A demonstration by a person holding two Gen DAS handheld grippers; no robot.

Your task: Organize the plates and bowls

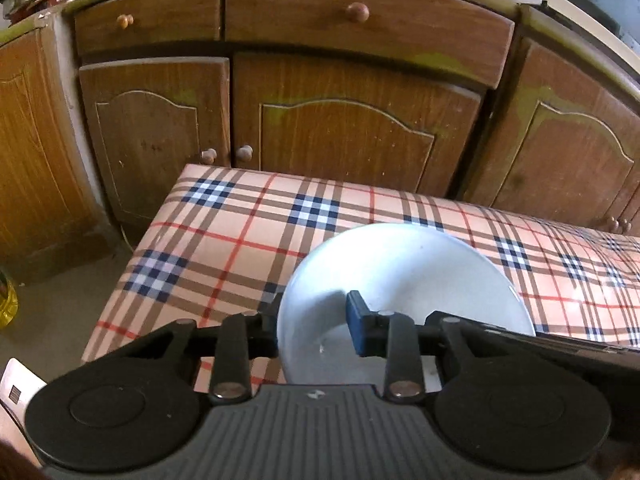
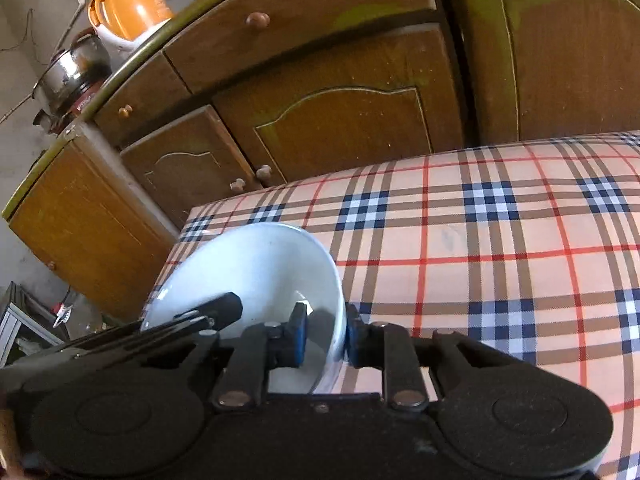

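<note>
A: Can any writing be read?

B: A small emblem is seen on the body of the left gripper (image 1: 316, 322), and a barcode on a white card (image 1: 18, 390) at the lower left, but neither can be made out. Lettering on the red band under the steel pot (image 2: 72, 72) is blurred.

A: How are the claws set, and where is the dish?

B: A white bowl (image 1: 404, 280) is carried on the plaid tablecloth (image 1: 240, 232), near its left end. Its rim is clamped from opposite sides: the left gripper is closed on the left wall, one blue pad (image 1: 356, 328) inside and the other finger outside. The right gripper (image 2: 324, 336) is pinched on the right wall in the same way.

A: What is hidden?

B: The near part of the bowl is covered by the gripper bodies, so its foot is not seen, and whether it rests on the cloth cannot be told.

A: And the room?

B: Brown wooden cabinets (image 1: 328, 128) with round knobs are seen behind the table, with an orange kettle (image 2: 128, 8) on the counter.
</note>
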